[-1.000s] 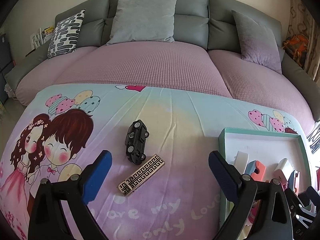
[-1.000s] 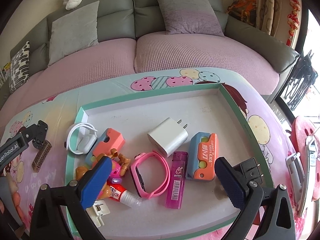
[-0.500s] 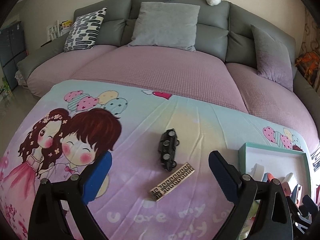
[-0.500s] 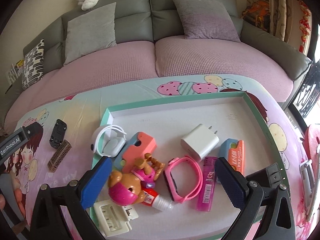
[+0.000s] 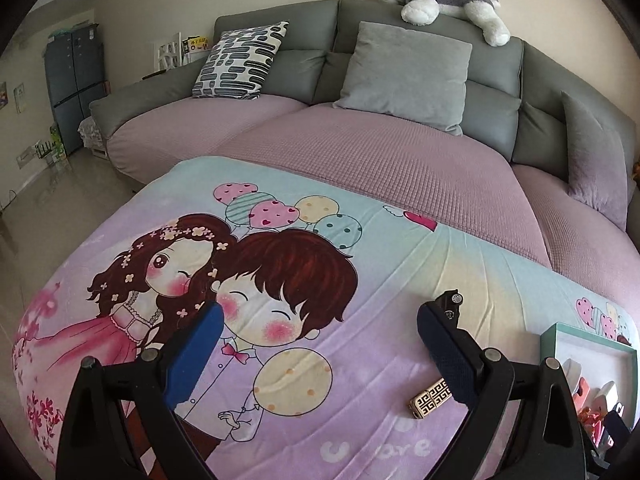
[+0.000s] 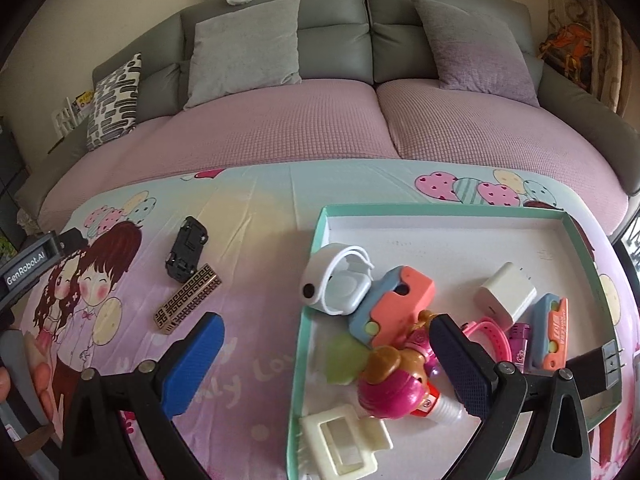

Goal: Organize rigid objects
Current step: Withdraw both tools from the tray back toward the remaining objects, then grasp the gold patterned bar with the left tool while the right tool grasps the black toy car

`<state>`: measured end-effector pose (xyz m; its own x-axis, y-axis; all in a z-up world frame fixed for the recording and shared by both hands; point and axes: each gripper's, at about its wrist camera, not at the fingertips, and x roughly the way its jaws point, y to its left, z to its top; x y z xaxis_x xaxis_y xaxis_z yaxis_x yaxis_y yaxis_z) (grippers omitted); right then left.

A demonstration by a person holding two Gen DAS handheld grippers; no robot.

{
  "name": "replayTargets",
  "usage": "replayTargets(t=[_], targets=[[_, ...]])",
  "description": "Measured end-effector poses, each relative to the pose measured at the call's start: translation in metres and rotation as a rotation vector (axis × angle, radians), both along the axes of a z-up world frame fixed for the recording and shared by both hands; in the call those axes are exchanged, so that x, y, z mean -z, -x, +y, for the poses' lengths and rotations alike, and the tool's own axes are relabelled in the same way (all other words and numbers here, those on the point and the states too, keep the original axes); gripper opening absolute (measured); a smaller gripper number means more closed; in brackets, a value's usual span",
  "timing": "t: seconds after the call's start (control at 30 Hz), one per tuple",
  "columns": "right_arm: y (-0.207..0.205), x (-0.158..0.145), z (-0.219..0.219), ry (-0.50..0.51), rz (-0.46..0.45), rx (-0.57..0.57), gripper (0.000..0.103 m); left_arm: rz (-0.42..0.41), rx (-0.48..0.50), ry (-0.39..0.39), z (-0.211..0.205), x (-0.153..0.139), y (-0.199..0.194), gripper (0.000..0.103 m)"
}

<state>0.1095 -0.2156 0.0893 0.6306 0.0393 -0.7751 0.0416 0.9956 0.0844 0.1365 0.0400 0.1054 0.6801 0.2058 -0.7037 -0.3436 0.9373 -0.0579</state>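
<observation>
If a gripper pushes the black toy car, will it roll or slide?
The black toy car lies wheels-up beside the patterned bar, so it probably slides rather than rolls. It looks rigid and light. The printed cloth may wrinkle under it.

"GenRobot.AI" on left tongs (image 6: 30, 268)

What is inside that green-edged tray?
The tray holds a white charger, a doll, a pink watch, a cream clip and more. What lies under the pile is covered.
</observation>
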Motion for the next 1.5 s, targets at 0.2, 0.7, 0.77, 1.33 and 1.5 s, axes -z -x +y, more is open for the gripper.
replayTargets(t=[0.2,0.7,0.77,1.33,1.5], targets=[[0.0,-0.005,0.017,0.013,-0.033,-0.041,0.103,-0.017,0.011,0.059,0.007,0.009,-0.003,0.097],[-0.021,-0.006,0.007,0.014,-0.019,0.001,0.103,0.183,0.352,0.095,-0.051,0.066,-0.036,0.097],[-0.027,-0.008,0.011,0.019,-0.032,-0.038,0.103,0.193,0.387,0.09,-0.059,0.07,-0.037,0.097],[-0.069,-0.013,0.043,0.058,-0.055,-0.228,0.101,0.237,0.543,0.128,-0.08,0.08,-0.035,0.037],[-0.074,-0.009,0.049,0.069,-0.038,-0.25,0.101,0.236,0.549,0.163,-0.072,0.078,-0.028,0.024]])
